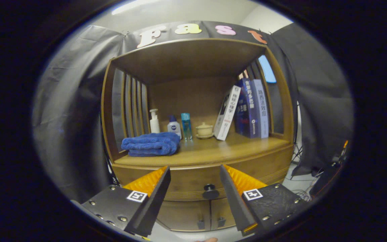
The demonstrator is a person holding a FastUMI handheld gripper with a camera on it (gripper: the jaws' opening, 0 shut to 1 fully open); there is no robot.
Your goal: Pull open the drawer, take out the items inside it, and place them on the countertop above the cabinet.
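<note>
A hand-held gripper (195, 174) hovers in front of a wooden cabinet (198, 183), its two fingers spread apart and holding nothing, with the closed drawer (193, 183) and its dark round knob (210, 192) seen in the gap between them, a little beyond the tips. On the countertop (213, 149) above the drawer lie a folded blue towel (151, 144), three small bottles (174, 126), a lidded cup on a saucer (204, 130) and several books (247, 109) (one leaning against the others).
</note>
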